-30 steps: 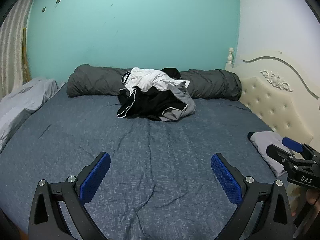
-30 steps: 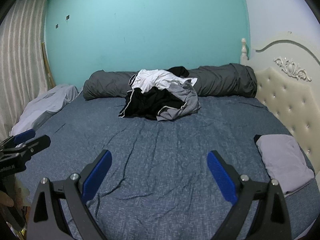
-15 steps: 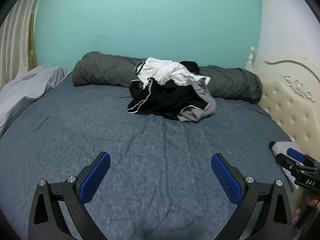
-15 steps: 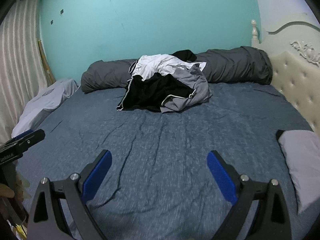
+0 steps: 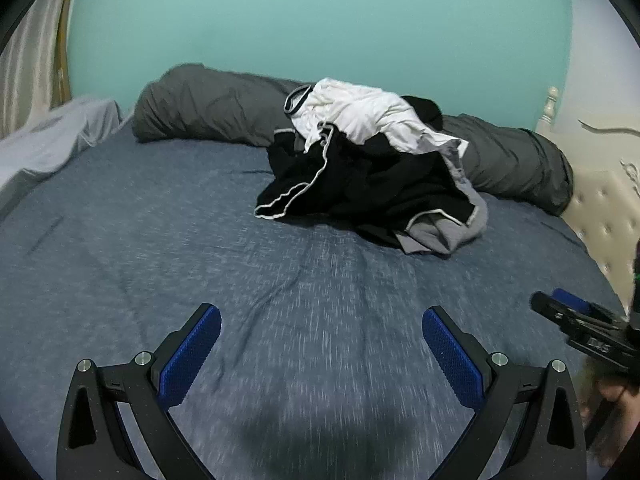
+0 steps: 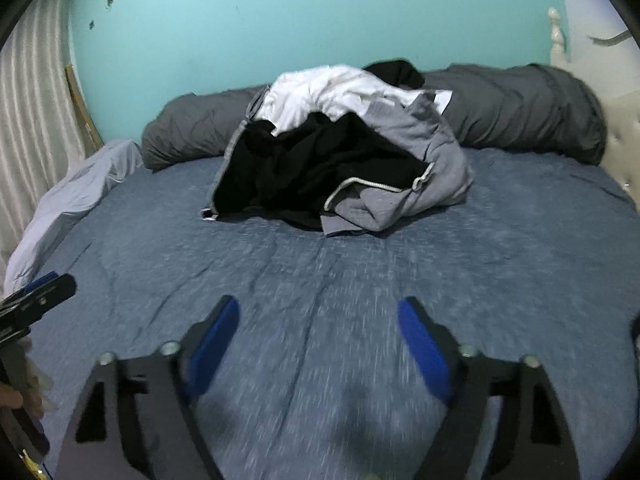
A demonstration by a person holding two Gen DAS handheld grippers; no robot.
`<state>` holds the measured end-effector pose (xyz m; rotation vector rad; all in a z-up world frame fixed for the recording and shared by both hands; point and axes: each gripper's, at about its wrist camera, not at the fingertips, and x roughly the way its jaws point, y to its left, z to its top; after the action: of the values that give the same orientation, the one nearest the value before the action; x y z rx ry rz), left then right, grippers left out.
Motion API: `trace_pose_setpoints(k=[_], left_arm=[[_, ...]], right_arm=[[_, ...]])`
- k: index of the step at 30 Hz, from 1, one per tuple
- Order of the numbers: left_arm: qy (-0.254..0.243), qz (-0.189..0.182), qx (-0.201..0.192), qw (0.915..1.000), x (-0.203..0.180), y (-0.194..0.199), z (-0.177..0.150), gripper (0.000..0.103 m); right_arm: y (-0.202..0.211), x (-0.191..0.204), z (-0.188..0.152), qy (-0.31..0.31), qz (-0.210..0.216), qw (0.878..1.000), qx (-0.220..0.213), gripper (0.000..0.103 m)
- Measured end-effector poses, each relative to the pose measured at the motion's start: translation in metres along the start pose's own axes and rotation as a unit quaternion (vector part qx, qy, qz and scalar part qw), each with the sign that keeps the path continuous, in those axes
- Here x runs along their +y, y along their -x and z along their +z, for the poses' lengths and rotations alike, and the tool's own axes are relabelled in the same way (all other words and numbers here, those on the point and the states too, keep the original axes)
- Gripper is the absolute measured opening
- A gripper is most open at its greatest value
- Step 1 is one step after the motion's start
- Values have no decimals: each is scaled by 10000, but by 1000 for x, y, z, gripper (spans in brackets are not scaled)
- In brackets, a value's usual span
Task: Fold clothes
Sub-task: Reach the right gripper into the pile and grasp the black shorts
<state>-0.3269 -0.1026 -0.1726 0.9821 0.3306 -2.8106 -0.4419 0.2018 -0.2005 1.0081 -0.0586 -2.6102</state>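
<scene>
Left claw (image 5: 320, 344): spread wide, nothing in it, low in its frame over bare bed (image 5: 120, 248).
Clothes pile (image 5: 372, 172): crumpled heap of white, black and grey garments, upper centre of the left frame, straight ahead and well apart from both claws (it leans on the grey bolster (image 5: 208, 108)).
Right claw (image 6: 320, 340): also spread and holding nothing; the pile sits about as far from it.
Containers: none visible.

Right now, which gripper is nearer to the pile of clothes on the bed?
Right, but only slightly. The right gripper faces the pile of clothes from its near side. The left gripper is level with it, a bit farther back. Neither touches it.
</scene>
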Motion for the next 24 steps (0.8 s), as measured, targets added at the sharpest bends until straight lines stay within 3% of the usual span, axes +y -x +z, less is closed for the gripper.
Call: trace_pose_setpoints(k=[2, 7, 16, 24], left_arm=[[43, 21, 49, 10000, 3, -16, 3, 103], [148, 57, 209, 9997, 9, -54, 10, 103], [207, 96, 401, 9989, 21, -103, 22, 103], [313, 69, 567, 9979, 38, -128, 24, 103]], right_arm=[[-28, -5, 10, 17, 21, 10000, 66, 69], [-86, -15, 34, -116, 72, 9997, 185, 61], [-173, -21, 75, -506, 35, 9981, 354, 61], [-220, -33, 106, -807, 109, 9964, 245, 61]])
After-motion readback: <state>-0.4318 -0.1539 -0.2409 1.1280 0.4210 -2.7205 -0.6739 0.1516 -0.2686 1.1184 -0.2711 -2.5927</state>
